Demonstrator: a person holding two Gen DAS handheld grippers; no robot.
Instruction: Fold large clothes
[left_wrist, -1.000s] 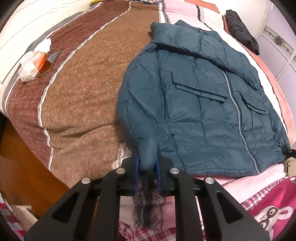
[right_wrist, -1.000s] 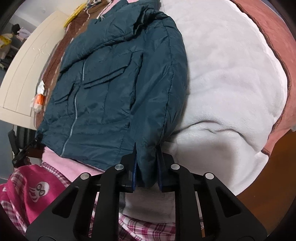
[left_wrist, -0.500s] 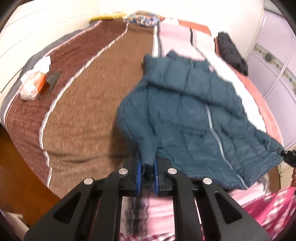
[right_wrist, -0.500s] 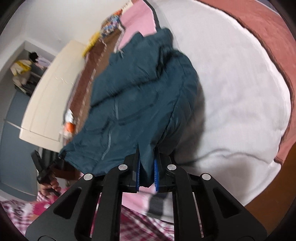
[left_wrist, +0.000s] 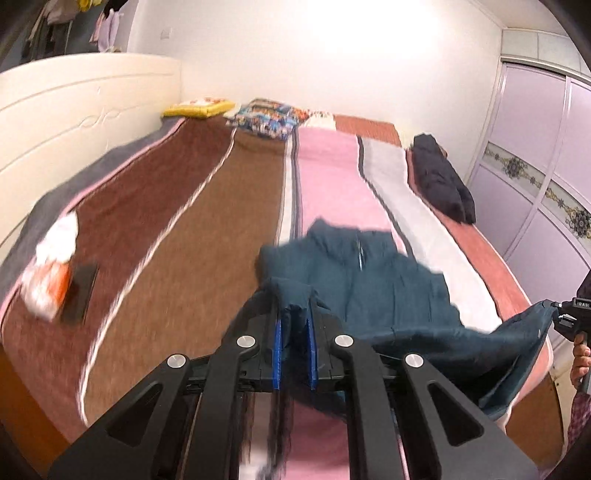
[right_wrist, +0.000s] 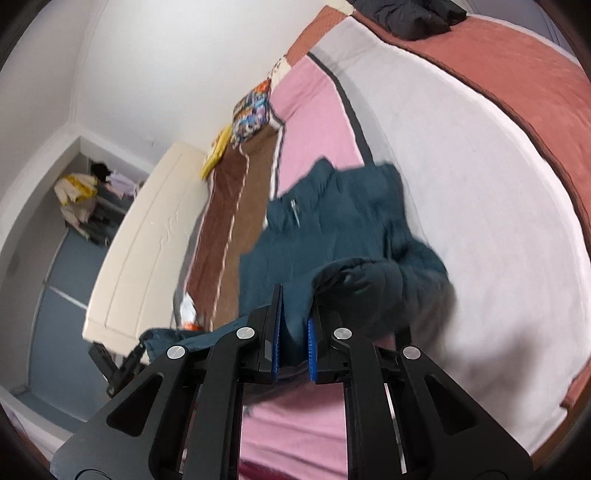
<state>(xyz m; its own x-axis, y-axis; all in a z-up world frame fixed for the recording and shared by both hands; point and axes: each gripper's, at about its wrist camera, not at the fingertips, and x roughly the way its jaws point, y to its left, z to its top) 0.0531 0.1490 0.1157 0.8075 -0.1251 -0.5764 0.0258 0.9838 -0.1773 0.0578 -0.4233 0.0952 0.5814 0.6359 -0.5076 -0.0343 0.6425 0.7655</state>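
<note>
Lettering legible from my two tongs. One mark only: small pale capitals, reading roughly "DAS", on the black body of my right gripper (left_wrist: 557, 308), seen at the right edge of the left wrist view. The frame edge cuts the word off, so I cannot tell whether more letters follow. The orange-and-white packet (left_wrist: 46, 291) on the bed carries print, but it is too blurred to read. The patterned pillow (left_wrist: 266, 118) at the far end shows many-coloured pictures, and any words on it are too small to make out. In the right wrist view I can read nothing.
</note>
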